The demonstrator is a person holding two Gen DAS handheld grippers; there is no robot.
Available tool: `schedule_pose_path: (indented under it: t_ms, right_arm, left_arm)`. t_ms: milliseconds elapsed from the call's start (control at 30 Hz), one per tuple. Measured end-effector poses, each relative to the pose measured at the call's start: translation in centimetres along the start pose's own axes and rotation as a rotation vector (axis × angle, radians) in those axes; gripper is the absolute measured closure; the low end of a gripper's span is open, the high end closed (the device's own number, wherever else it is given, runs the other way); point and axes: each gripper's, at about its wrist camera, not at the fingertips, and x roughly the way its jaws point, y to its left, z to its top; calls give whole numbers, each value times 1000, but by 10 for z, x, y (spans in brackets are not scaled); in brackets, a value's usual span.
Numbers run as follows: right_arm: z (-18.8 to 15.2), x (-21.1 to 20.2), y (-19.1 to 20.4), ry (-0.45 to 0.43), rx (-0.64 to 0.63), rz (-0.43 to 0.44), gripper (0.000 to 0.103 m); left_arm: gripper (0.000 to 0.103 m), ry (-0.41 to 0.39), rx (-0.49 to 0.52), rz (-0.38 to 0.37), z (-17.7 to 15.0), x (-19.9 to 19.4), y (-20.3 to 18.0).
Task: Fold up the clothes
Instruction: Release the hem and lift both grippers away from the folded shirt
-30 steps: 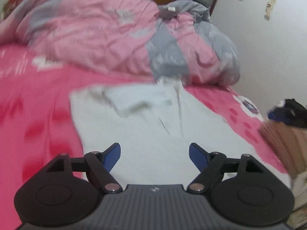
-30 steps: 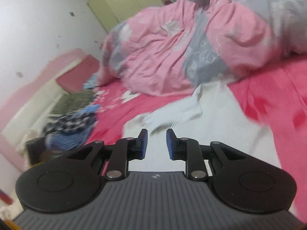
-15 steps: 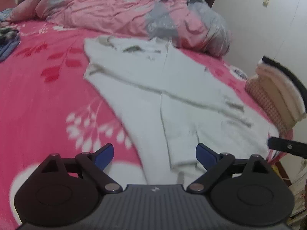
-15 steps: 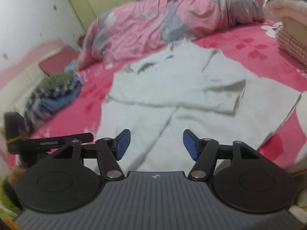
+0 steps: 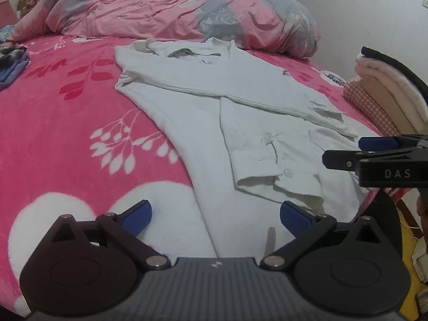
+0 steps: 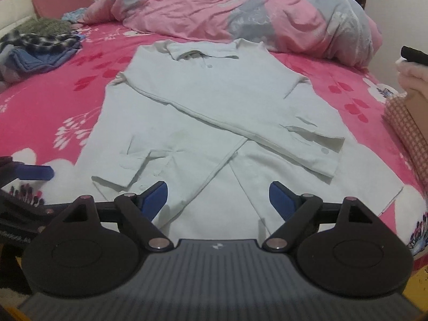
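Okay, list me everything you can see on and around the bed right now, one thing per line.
shirt: one, pale whitish, spread flat on the bed, both sleeves folded across the front
bedsheet: one, bright pink with white and red leaf prints, under the shirt
duvet: one, pink and grey, bunched along the far side of the bed
clothes pile: one heap, blue, black-and-white and green pieces, far left on the bed
folded stack: one, cream, pink and checked, right of the bed
left gripper: one, black with blue pads, open over the shirt's near hem, holding nothing
right gripper: one, black with blue pads, open over the near hem, holding nothing
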Motion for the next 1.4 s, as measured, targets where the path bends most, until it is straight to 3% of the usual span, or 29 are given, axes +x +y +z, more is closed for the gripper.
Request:
schedule_pose_path:
  t_ms: [100,167,233,900,1400]
  right_arm:
    - [3,2,1,4,12,-3,16]
    - [4,3,2,4,15,-9,4]
    - [5,2,2,2,12,-12,2]
    - [-3,-9,-25,-49,187,48,1]
    - [-5,-19,-13,-178,132,-3,1]
  left_arm:
    - [0,-3,-21,-14,0,0,4]
    - [0,-6,-33,-20,0,-1,6]
    - [0,-5,-38,-20,0,-2,6]
    - [0,-41,2,-6,-4,-21,-5]
    - [0,-22,-5,21,-4,-21,-3]
